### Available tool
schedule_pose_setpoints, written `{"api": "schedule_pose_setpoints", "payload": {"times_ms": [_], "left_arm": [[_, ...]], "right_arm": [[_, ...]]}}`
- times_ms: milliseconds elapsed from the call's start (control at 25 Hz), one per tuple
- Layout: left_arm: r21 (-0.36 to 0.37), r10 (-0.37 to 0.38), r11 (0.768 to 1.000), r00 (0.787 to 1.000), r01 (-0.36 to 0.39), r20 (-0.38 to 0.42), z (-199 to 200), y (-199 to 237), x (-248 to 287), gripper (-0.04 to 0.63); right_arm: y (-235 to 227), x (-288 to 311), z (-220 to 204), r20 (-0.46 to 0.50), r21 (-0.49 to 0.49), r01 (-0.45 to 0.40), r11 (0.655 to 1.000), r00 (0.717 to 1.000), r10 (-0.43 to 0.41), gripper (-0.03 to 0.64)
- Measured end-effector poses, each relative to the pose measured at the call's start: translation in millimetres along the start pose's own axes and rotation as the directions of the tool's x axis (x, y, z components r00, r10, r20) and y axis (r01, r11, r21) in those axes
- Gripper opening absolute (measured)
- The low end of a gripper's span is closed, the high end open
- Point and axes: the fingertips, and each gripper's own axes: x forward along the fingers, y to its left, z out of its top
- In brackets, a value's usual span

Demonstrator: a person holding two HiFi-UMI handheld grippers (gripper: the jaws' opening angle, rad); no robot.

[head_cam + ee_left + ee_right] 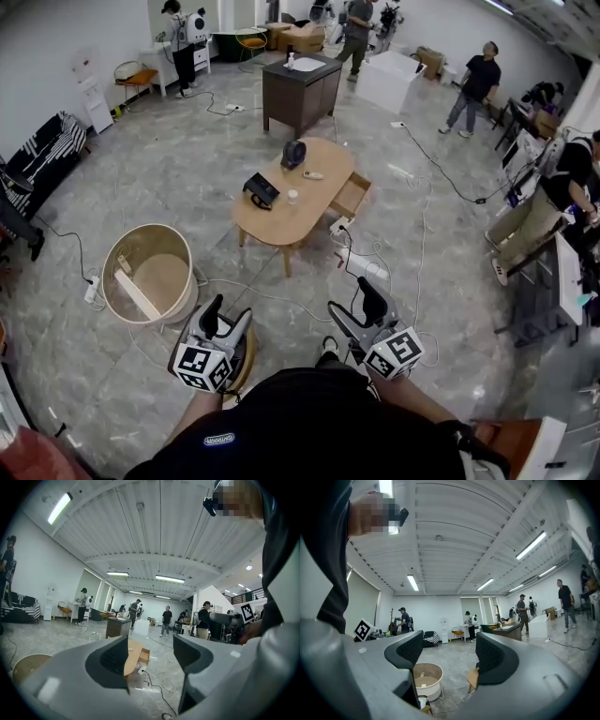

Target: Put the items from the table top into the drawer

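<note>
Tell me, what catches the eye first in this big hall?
An oval wooden table stands mid-floor, its drawer pulled open, small items on top. Nearest us, the left gripper and right gripper hover with jaws apart, empty; a round tub sits at left.

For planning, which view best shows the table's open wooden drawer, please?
Head view: the open wooden drawer shows its inside from above. The left gripper view shows it small, side-on; the right gripper view misses it.
</note>
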Motion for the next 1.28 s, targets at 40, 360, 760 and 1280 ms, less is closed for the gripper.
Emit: {"api": "schedule_pose_setpoints", "payload": {"times_ms": [40,360,760,1280], "left_arm": [[0.004,-0.003,1.0,1.0,0.003,0.0,1,0,3,0.29],[0.03,0.01,1.0,1.0,-0.01,-0.008,7,6,39,0.29],[0.068,0.105,0.992,0.994,-0.106,0.01,24,18,127,0.288],[0.068,0.12,0.99,0.991,-0.124,0.051,40,-28,337,0.288]], "right_arm": [[-2,1,0,0.001,0.001,0.004,1.0,1.0,-0.004,0.362],[-35,14,-11,0.022,0.049,0.021,0.999,1.0,-0.022,0.364],[-134,47,-15,0.036,0.104,0.026,0.994,0.999,-0.03,0.362],[-336,44,16,0.083,0.087,0.102,0.991,0.991,-0.109,0.362]]}}
